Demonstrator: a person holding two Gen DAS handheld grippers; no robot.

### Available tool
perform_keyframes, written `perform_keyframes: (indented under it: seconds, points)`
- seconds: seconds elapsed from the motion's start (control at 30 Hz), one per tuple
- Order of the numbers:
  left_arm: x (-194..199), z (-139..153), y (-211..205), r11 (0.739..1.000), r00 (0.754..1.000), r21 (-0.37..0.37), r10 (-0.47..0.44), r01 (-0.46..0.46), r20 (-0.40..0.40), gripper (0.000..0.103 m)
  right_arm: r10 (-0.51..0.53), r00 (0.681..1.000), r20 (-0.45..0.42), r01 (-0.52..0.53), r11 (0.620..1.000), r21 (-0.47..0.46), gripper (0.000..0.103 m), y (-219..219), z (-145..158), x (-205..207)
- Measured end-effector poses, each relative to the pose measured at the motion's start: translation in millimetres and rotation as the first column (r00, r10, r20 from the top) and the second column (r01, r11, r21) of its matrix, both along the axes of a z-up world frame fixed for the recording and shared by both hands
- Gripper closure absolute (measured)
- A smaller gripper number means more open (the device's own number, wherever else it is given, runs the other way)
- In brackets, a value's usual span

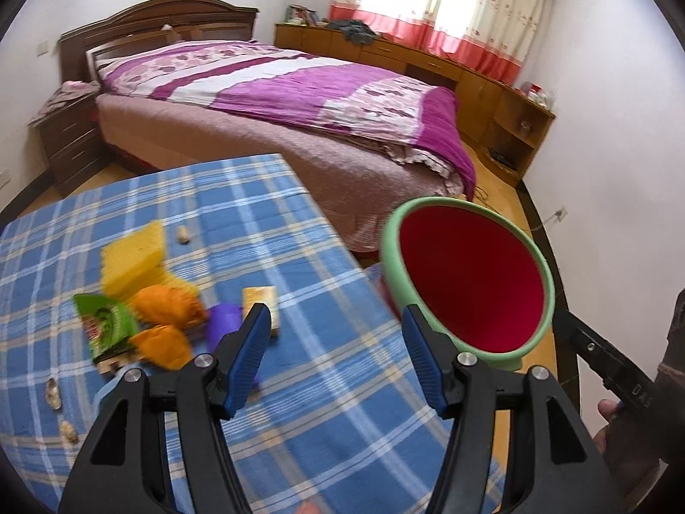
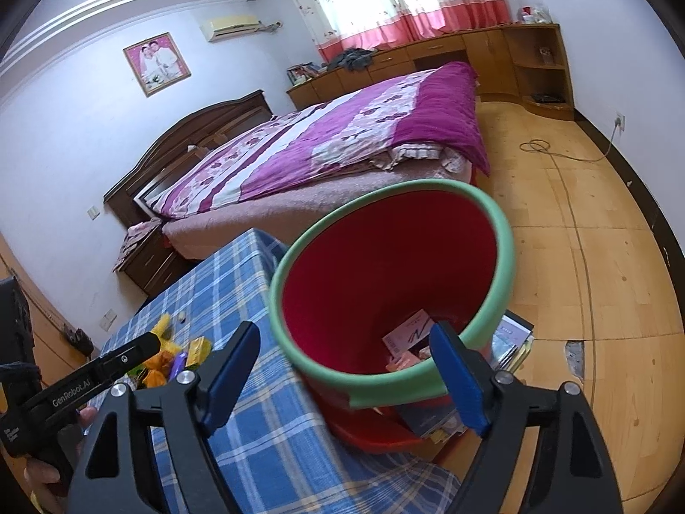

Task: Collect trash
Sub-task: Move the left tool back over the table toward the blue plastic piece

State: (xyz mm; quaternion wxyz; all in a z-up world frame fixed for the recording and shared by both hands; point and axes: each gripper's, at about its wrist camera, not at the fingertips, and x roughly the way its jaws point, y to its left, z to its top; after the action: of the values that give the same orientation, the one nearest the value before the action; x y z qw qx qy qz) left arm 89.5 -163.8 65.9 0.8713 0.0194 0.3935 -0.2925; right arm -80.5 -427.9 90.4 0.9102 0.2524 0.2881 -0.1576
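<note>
We hold left gripper (image 1: 334, 351) jaws wide apart, empty, over table (image 1: 299, 385) edge. Right gripper (image 2: 342, 368) jaws spread, empty, just right of table.

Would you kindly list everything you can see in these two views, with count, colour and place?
Bin: one, red with green rim, beside the table edge.
Paper scraps: a few, pink and white, inside the bin.
Table: one, blue checked cloth.
Sponges: two, yellow, on the table.
Orange wads: two, by the sponges.
Green wrapper: one, left of the wads.
Purple scrap: one, near the left fingers.
Bed: one, purple quilt, behind.
Left gripper: open, over the table.
Right gripper: open, at the bin rim.
</note>
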Motion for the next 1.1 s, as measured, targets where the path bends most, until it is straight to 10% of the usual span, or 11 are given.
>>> perform_keyframes:
  seconds: [1.1]
  points:
    - [32, -60, 130, 0.956, 0.953, 0.129, 0.280, -0.265, -0.114, 0.039, 0.190, 0.976, -0.106, -0.191, 0.982, -0.005, 0.019, 84, -22, 43]
